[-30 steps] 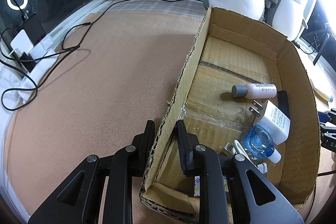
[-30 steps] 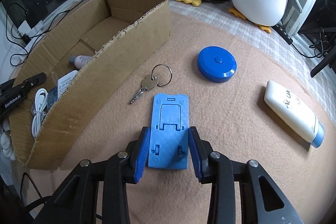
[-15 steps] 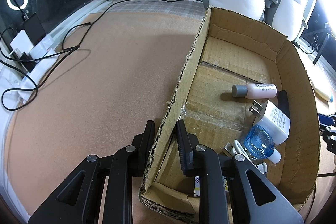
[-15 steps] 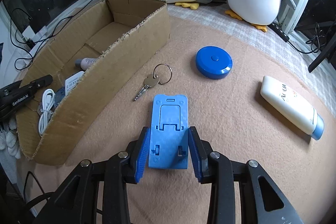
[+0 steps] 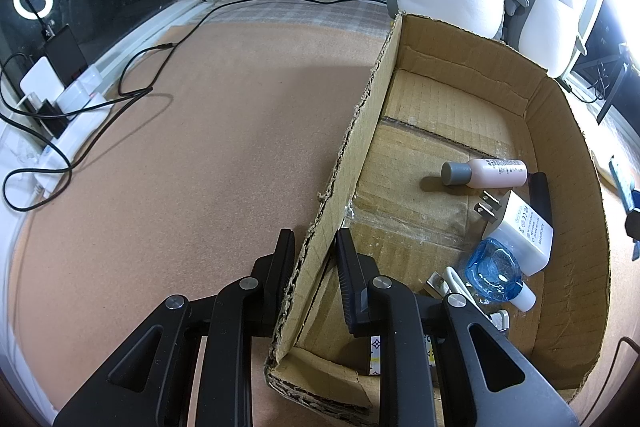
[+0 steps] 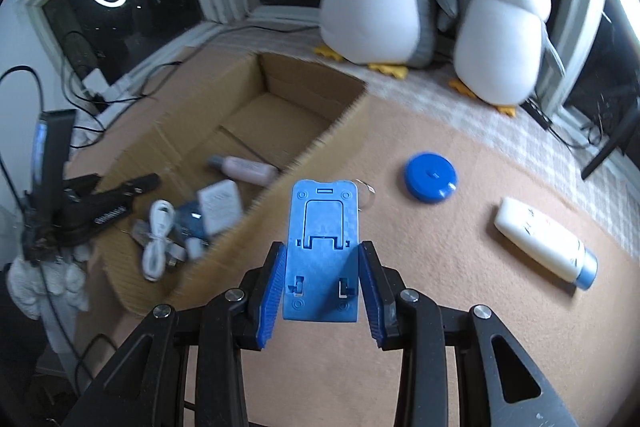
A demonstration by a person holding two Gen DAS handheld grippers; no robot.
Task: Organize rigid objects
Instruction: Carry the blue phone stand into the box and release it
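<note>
cardboard box [image 5: 568,235] sits on the tan mat [image 5: 200,167], open top, holding a pink bottle [image 5: 486,173], white charger [image 5: 524,231], blue bottle [image 5: 496,273] and a white cable [image 6: 158,237]. left gripper [image 5: 312,259] is clamped on the box's near side wall, one finger outside, one inside. right gripper [image 6: 322,281] is closed on the blue phone stand [image 6: 322,247], held off the mat just beside the box's right wall. blue round case [image 6: 430,177] and white tube [image 6: 546,243] lie on the mat, well apart from the box.

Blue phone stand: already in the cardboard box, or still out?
Out. The right gripper holds the blue phone stand above the mat, beside the cardboard box.
</note>
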